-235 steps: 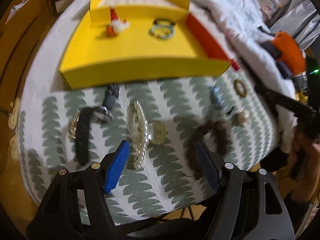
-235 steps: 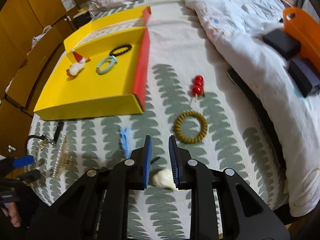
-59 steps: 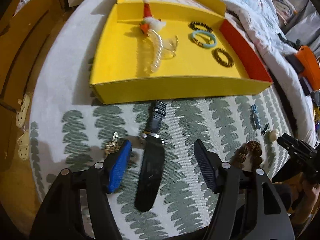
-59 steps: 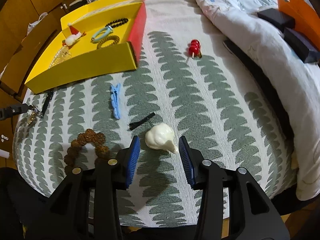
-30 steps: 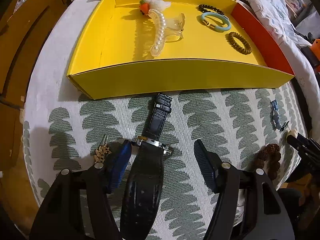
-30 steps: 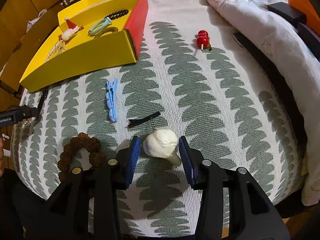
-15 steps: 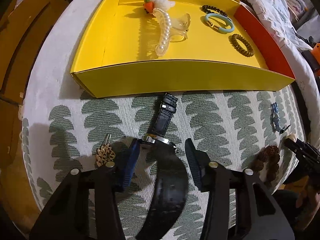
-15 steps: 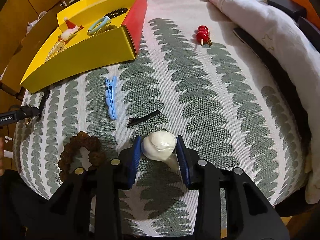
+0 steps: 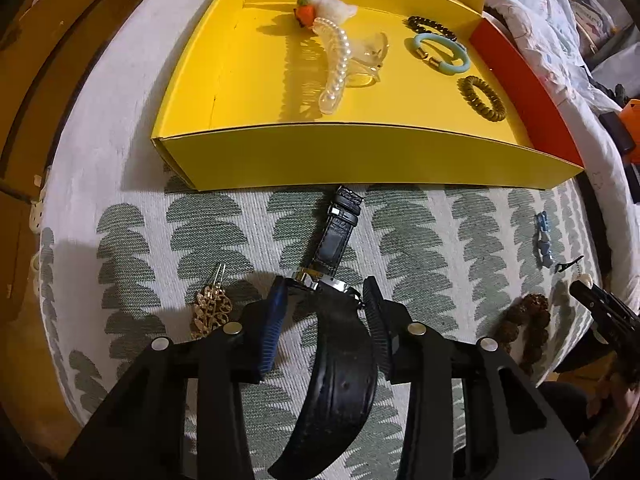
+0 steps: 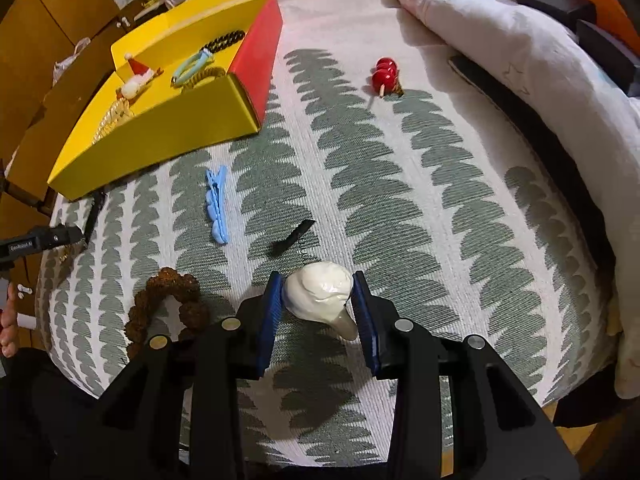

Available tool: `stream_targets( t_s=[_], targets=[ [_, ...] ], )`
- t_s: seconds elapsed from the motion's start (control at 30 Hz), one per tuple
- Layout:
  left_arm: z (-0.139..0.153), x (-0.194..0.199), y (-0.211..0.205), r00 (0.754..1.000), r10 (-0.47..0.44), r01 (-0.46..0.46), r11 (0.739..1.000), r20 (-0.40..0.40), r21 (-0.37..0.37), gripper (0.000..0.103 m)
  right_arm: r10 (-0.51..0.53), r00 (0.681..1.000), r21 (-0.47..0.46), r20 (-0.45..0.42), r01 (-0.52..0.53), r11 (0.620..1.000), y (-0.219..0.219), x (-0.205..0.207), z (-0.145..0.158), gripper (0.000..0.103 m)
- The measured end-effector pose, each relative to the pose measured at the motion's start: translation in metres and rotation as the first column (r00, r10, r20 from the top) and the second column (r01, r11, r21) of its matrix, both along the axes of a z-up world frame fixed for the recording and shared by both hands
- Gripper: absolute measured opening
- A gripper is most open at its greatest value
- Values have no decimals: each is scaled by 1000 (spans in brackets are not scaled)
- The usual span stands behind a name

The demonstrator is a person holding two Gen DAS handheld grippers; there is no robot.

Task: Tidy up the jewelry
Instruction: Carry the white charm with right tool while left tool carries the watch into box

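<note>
A black leather watch [image 9: 336, 236] lies on the green-patterned cloth just in front of the yellow box [image 9: 360, 156]. My left gripper [image 9: 324, 292] points down at it, jaws closing. Both pads touch the watch case between them, and the near strap curls up between the fingers. In the right wrist view my right gripper [image 10: 317, 284] is shut on a white shell-shaped piece [image 10: 320, 292] that rests on the cloth. The box holds a pearl claw clip [image 9: 336, 68], a Santa ornament [image 9: 316, 0], a teal bracelet [image 9: 440, 54], a black bead bracelet [image 9: 430, 26] and a gold coil tie [image 9: 482, 98].
Loose on the cloth are a gold hairpin [image 9: 210, 308], a brown bead bracelet [image 10: 164, 304], a blue hair clip [image 10: 216, 204], a small black clip [image 10: 290, 238] and a red berry pin [image 10: 386, 74]. A white duvet [image 10: 520, 40] bounds the right side. Wooden cabinets stand at the left.
The left jaws have narrowed from wide open onto the watch case, and the near strap has bent upward. The right jaws have drawn in onto the white shell.
</note>
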State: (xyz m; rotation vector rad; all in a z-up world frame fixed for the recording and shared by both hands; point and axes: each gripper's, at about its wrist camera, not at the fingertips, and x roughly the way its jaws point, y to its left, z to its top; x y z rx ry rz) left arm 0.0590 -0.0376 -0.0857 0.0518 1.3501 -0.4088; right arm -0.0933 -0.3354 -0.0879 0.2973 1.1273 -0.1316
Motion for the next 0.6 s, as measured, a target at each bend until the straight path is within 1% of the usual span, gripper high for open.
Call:
stream_targets(
  t_s=[0.23, 0.33, 0.37, 0.43, 0.6],
  targets=[
    [18, -8, 3, 999, -7, 8, 1000, 33, -19, 39, -12, 999, 13, 43, 11, 1000, -3, -7, 17, 36],
    [28, -10, 3, 999, -12, 14, 999, 43, -41, 38, -7, 998, 18, 68, 5, 1000, -2, -9, 29, 36],
    [32, -11, 3, 999, -13, 16, 999, 48, -49, 37, -3, 997, 19, 77, 2, 1000, -2, -8, 34, 36],
    [43, -14, 3, 998, -20, 24, 998, 65, -63, 26, 1, 995, 17, 99, -3, 1000, 1, -7, 44, 36],
    [71, -18, 3, 993, -33, 42, 996, 117, -83, 25, 25, 989, 23, 148, -29, 999, 8, 1, 69, 36]
  ],
)
